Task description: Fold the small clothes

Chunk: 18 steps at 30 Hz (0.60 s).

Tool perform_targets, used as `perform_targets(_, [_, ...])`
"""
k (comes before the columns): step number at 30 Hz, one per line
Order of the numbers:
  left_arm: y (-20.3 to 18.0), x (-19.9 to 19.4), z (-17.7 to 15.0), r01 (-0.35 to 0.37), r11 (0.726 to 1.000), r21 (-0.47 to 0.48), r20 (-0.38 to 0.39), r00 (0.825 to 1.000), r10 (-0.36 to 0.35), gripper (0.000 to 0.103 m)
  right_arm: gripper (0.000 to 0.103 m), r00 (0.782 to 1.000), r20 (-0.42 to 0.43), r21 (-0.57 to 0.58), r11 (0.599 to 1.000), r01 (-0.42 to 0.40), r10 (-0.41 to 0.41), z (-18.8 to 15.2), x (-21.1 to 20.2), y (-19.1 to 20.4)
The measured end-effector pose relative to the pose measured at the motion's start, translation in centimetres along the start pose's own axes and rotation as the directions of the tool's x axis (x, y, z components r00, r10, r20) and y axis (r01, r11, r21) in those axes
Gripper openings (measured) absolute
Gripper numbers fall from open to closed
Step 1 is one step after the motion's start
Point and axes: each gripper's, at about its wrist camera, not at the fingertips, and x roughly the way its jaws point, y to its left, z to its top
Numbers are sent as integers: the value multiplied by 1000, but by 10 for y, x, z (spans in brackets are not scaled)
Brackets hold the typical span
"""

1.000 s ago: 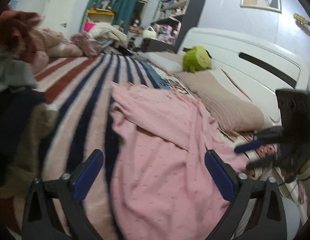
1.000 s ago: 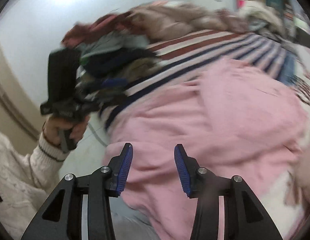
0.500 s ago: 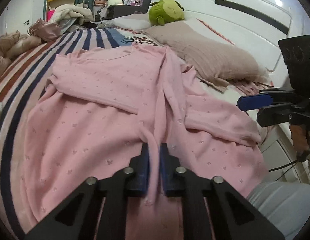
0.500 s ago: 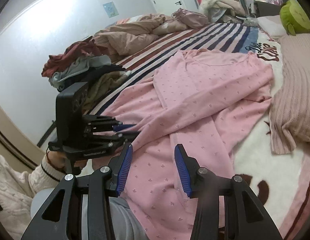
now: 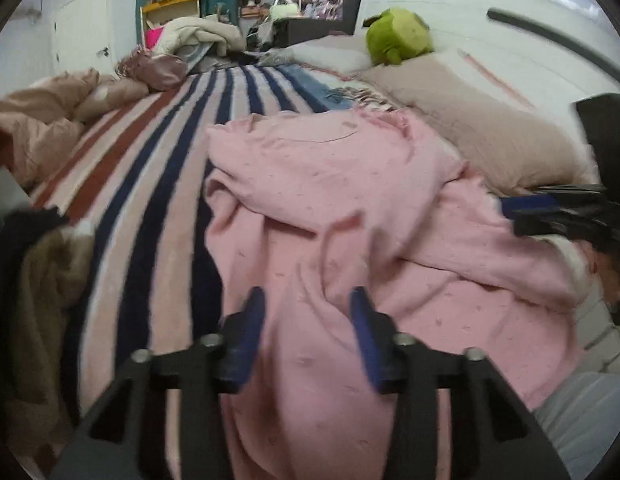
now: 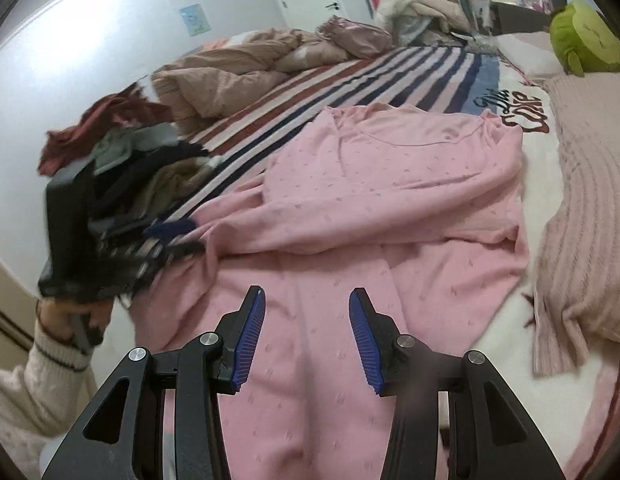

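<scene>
- We see a pale pink long-sleeved knit garment with a tiny speckled pattern (image 6: pixel 394 184) spread on the bed, its neckline at the far end and its hem running towards us, under both grippers.
- It lies on a blanket striped in navy, rust red and pink (image 6: pixel 350 80), which stretches to the left and far side of the garment.
- Our left gripper (image 5: pixel 305 332) hovers over the near, rumpled part of the pink garment, its blue-padded fingers (image 5: pixel 251 328) spread apart with nothing between them — only cloth lying below.
- Our right gripper (image 6: pixel 305 336) is likewise parted and empty, poised above the garment's near lower part.
- In the right wrist view one sleeve is folded across the body from right to left, its cuff ending near the left gripper (image 6: pixel 109 248), which is blurred there.
- In the left wrist view the right gripper (image 5: pixel 558 216) shows at the right edge, just beside the garment's right side — whether it touches the cloth we cannot tell.
- To the right of the garment lies a beige ribbed knit piece (image 6: pixel 582 220), touching its edge.
- A green plush toy (image 5: pixel 398 36) sits at the far right by the white headboard (image 5: pixel 510 20).
- A heap of dark and red clothes (image 6: pixel 121 148) sits on the left.
</scene>
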Motion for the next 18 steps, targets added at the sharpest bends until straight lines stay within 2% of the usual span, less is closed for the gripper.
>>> perform_targets(1, [5,-5,-3,67,997,-30,17,998,-66,48,41,1000,4,3,1000,11,-11,5,3,-1])
perform_targets(2, [9,-8,-5,95,994,-45,25,995,-94,51,47,1000,9,-1,1000,26,-26,13,7,-1])
perform_targets(4, [12,-8,-6,92,994,-50,28,995,-91,52,61,997,19,-19,997,73,-72,28,15,2])
perform_targets(7, [11,-3,-12,101,994,-50,17,995,-100,53,62,992,25,-92,988,128,-126,48,34,12])
perform_targets(9, [7,0,-16,137,990,-45,5,991,-137,63,62,987,20,-128,979,159,-157,59,51,16])
perform_targets(12, [1,1,-23,170,985,-27,-12,985,-170,65,62,985,-12,-132,977,169,-172,70,81,12])
perform_targets(13, [0,0,-27,168,985,-25,-22,985,-168,65,55,984,-28,-137,976,171,-177,70,88,9])
perform_targets(14, [2,-2,-30,158,987,-26,-27,987,-158,65,26,980,-59,-143,973,180,-190,69,96,6])
perform_targets(15, [4,-4,-32,148,989,-27,-28,988,-149,65,12,975,-92,-144,971,190,-204,65,101,3])
perform_targets(16, [6,-8,-35,143,989,-30,-26,989,-144,65,6,970,-120,-130,972,197,-212,59,101,-1])
perform_targets(18, [13,-14,-37,137,990,-41,-13,990,-138,65,6,970,-126,-111,975,193,-206,46,91,-5])
